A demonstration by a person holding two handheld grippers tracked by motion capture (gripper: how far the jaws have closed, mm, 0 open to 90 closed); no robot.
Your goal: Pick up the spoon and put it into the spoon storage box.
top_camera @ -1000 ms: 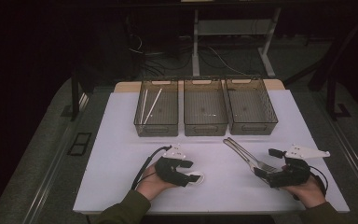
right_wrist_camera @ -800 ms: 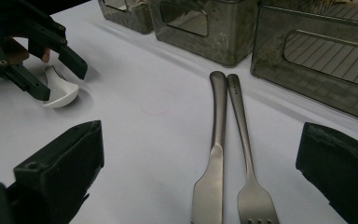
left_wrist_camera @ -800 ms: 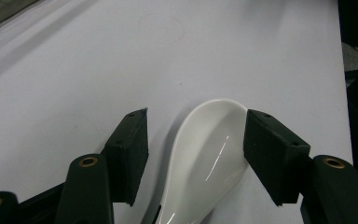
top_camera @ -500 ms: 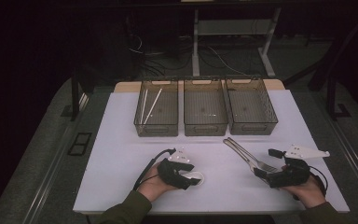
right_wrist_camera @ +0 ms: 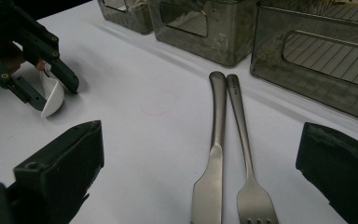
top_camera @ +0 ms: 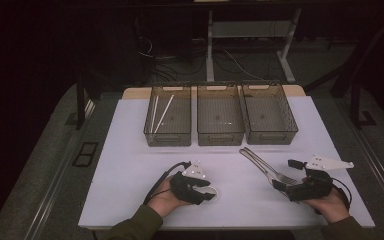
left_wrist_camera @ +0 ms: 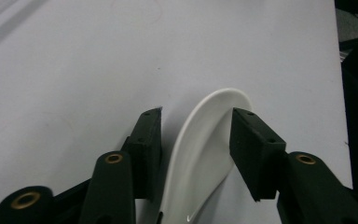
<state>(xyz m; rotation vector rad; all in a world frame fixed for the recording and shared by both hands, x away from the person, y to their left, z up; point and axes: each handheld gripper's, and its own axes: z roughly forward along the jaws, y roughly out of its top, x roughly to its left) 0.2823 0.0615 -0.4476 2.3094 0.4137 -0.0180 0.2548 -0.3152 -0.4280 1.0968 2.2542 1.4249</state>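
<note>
Spoon (left_wrist_camera: 200, 154) between left gripper (left_wrist_camera: 196, 135) jaws (untouched)

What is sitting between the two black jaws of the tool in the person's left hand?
A white plastic spoon lies on the white table between the jaws of the left tool, as the left gripper view shows. The jaws have just been closing around it.

A white worktop (top_camera: 130, 170) is seen carrying three wire-mesh bins (top_camera: 219, 120) along its far edge, a metal knife (right_wrist_camera: 213, 154) beside a fork (right_wrist_camera: 247, 158), and a white spoon (left_wrist_camera: 200, 149).
</note>
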